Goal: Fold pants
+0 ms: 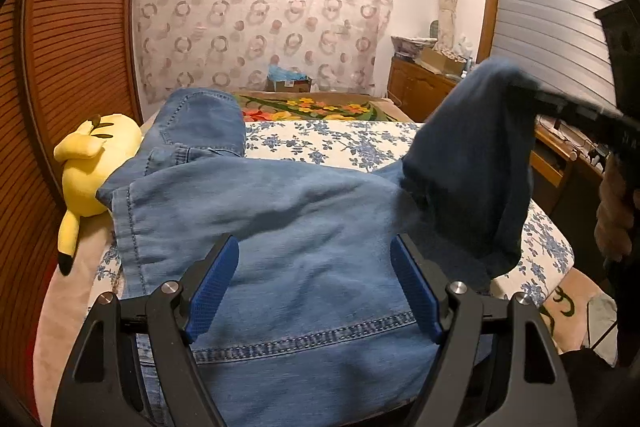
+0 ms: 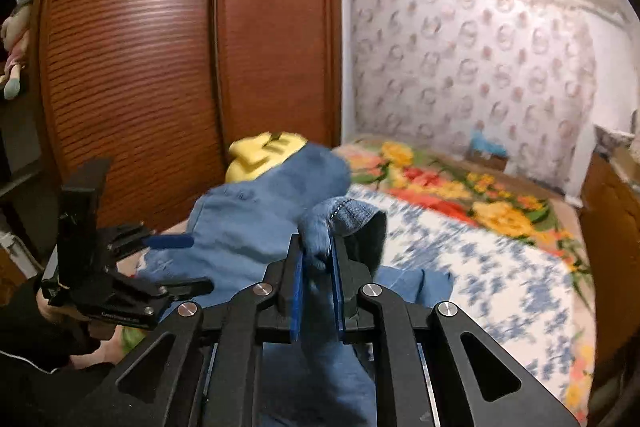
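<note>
The pants [image 1: 280,227] are light-blue denim, spread in soft wrinkles over a bed [image 1: 332,143] covered in white sheeting with blue flowers. A stitched hem runs across the near edge in the left wrist view, and another stitched edge turns up the left side. Farther back a doubled-over part with a pocket seam lies beside a yellow plush toy [image 1: 92,167].

The left gripper [image 1: 314,251] hovers just over the denim with its blue-padded fingers [image 1: 212,287] spread wide — nothing between them. The right gripper [image 2: 318,255] has its fingers pressed in on a bunch of the fabric, and this end of the pants is lifted off the bed, showing the darker inner side as it hangs.

In the left wrist view the raised cloth and the right gripper are smeared by motion, so the grip itself is hard to make out there. The right wrist view is blurred too, especially the bedding and the toy. The lifted denim hides part of the bed behind it, and the nearest edge of the pants is cut off below both gripper frames — how far the fabric reaches toward the person cannot be told.
</note>
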The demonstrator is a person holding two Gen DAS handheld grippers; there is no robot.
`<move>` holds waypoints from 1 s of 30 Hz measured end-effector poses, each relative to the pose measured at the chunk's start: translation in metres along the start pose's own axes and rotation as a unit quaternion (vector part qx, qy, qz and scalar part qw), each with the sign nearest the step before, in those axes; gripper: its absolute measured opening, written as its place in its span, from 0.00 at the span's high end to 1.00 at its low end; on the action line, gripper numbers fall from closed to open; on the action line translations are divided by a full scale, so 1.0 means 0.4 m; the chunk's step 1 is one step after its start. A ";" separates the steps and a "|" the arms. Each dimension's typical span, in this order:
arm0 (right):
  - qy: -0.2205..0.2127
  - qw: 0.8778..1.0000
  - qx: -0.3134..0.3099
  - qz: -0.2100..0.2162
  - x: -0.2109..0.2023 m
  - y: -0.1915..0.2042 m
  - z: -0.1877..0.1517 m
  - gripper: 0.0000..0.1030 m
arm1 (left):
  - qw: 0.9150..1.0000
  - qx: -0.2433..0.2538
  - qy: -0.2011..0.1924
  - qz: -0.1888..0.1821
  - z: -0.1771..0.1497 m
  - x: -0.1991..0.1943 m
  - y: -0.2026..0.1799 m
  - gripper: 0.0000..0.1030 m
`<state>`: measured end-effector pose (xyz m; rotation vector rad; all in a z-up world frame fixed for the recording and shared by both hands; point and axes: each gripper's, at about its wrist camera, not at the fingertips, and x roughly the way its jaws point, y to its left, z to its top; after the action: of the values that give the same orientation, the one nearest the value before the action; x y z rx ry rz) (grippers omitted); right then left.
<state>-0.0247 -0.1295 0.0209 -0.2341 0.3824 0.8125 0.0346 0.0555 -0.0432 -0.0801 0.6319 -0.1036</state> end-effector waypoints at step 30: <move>0.121 0.984 0.115 -0.054 0.159 -0.027 -0.094 0.57 | 0.998 0.046 0.041 -0.032 -0.001 0.103 -0.070 0.23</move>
<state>0.0139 -0.1079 -0.0393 -0.1352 0.6815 0.6272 0.0656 0.0229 -0.0646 -0.0069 0.7047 -0.1995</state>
